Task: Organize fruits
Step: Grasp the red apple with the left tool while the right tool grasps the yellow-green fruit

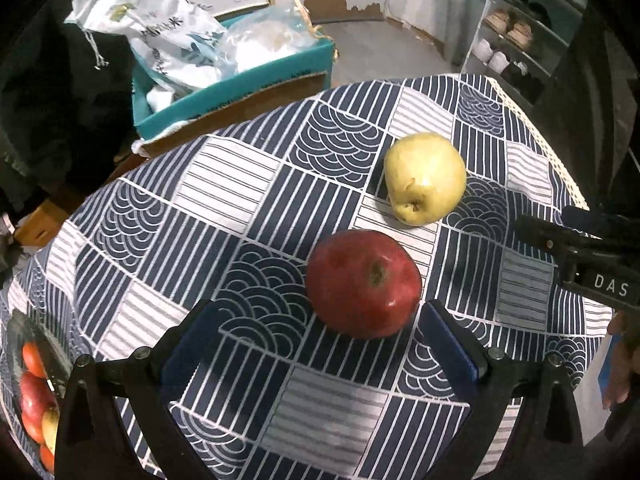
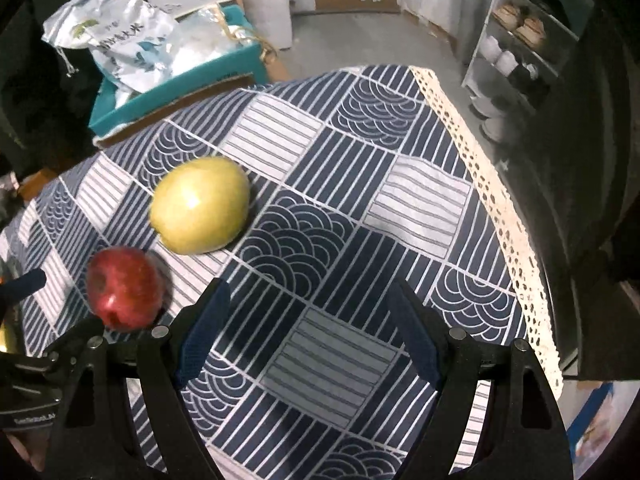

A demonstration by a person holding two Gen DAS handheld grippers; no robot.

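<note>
tablecloth [image 1: 256, 216]: pretty much fills both views. Woven cloth, navy and white patchwork squares, some straight stripes, some fish-scale arcs, with a cream lace trim [image 2: 492, 208] down one edge.
teal box [image 1: 240, 84]: cardboard, off past the far edge of the table, stuffed with crinkly white plastic bags [image 1: 160, 28].
left gripper [image 1: 320, 344]: black frame, two blue ribbed pads, jaws spread wide with nothing in them. Held low over the cloth, angled down, the red apple just ahead between the tips.
right gripper [image 2: 310, 322]: same build, jaws also wide apart and not holding anything, hovering over bare cloth with both apples off to its left.
red apple [image 1: 362, 282]: one, round, glossy, lying so its stem dimple faces the left camera.
yellow-green apple [image 1: 424, 176]: one, smooth, a bit lumpy, just beyond the red one, not touching.
fruit container [image 1: 16, 336]: clear, at the left wrist view's lower-left edge, several red and yellow fruits inside, can't count them.
</note>
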